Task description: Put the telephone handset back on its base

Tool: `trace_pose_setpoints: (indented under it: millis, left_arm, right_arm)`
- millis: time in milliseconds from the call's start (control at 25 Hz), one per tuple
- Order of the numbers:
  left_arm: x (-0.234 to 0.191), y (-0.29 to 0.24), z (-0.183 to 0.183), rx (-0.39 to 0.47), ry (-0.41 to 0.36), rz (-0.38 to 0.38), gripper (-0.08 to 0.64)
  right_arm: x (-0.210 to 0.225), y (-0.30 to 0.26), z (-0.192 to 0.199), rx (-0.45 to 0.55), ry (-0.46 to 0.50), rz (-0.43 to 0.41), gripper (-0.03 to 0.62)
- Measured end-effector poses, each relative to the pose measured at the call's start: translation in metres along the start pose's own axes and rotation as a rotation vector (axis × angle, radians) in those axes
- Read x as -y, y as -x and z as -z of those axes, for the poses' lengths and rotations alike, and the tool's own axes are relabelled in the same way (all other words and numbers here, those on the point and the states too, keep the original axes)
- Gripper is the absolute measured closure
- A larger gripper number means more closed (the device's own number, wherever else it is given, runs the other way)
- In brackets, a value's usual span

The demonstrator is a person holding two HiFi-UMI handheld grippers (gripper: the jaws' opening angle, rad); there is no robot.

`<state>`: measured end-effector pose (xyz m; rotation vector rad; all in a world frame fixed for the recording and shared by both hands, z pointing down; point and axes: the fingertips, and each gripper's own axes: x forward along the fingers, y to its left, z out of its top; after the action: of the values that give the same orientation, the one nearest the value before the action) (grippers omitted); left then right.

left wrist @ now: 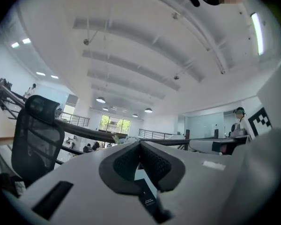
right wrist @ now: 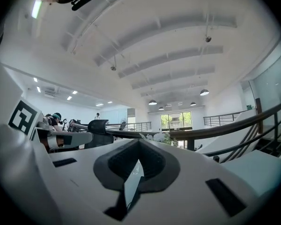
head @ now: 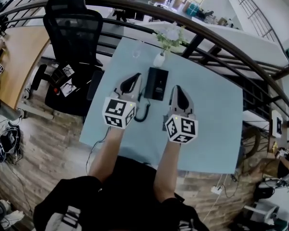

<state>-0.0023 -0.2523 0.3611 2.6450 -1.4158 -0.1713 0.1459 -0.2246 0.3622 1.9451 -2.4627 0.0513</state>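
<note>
The black telephone (head: 156, 83) lies flat on the light blue table (head: 216, 124), between my two grippers and a little beyond them. Its dark cord (head: 143, 111) curls on the table by my left gripper. I cannot tell the handset apart from the base. My left gripper (head: 133, 77) hovers just left of the telephone, jaws shut with nothing in them. In the left gripper view the fingertips (left wrist: 140, 143) meet. My right gripper (head: 177, 88) is just right of the telephone, also shut and empty, and its tips (right wrist: 139, 141) touch in the right gripper view.
A small white vase of flowers (head: 160, 57) and a clear glass (head: 136, 52) stand at the table's far edge. A black office chair (head: 74, 28) is at the far left. A dark curved railing (head: 221, 42) runs behind the table.
</note>
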Motion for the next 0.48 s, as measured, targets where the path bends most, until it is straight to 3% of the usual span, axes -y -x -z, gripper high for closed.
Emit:
trace_pose_setpoints:
  millis: [480]
  left_arm:
    - [0.043,0.019,0.007,0.008,-0.043,-0.061,0.561]
  right_arm:
    - [0.011,0.045,0.001,0.004,0.025,-0.064,0.606]
